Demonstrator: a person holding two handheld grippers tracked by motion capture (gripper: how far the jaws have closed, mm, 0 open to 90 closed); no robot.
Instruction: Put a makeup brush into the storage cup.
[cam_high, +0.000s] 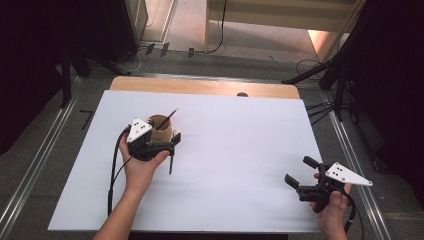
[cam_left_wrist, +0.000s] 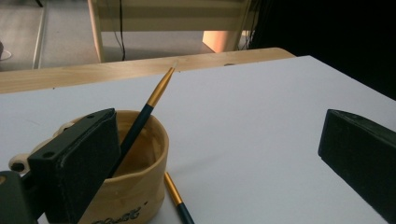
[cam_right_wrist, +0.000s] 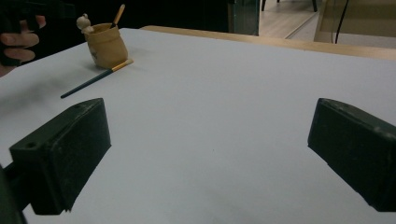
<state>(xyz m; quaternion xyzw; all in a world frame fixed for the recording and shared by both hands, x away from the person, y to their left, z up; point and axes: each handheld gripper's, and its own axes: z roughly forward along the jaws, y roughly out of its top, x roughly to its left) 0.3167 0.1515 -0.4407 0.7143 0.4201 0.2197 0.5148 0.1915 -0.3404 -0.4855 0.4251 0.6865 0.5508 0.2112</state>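
Note:
A tan ceramic cup (cam_high: 161, 128) stands at the left of the white tabletop (cam_high: 235, 145) with a dark, gold-banded brush (cam_high: 168, 118) leaning in it. A second brush (cam_high: 171, 163) lies flat just in front of the cup. My left gripper (cam_high: 167, 140) is open beside the cup. In the left gripper view its left jaw overlaps the cup (cam_left_wrist: 135, 186) and the leaning brush (cam_left_wrist: 149, 107); the lying brush (cam_left_wrist: 177, 198) sits below. My right gripper (cam_high: 300, 171) is open and holds nothing near the front right. Its view shows the cup (cam_right_wrist: 106, 44) and the lying brush (cam_right_wrist: 95, 78) far off.
A strip of bare wood (cam_high: 200, 86) runs along the table's far edge. Dark stands and cables (cam_high: 325, 75) sit on the floor around the table. White surface stretches between the two grippers. The left hand (cam_right_wrist: 18, 39) appears at the right gripper view's top left.

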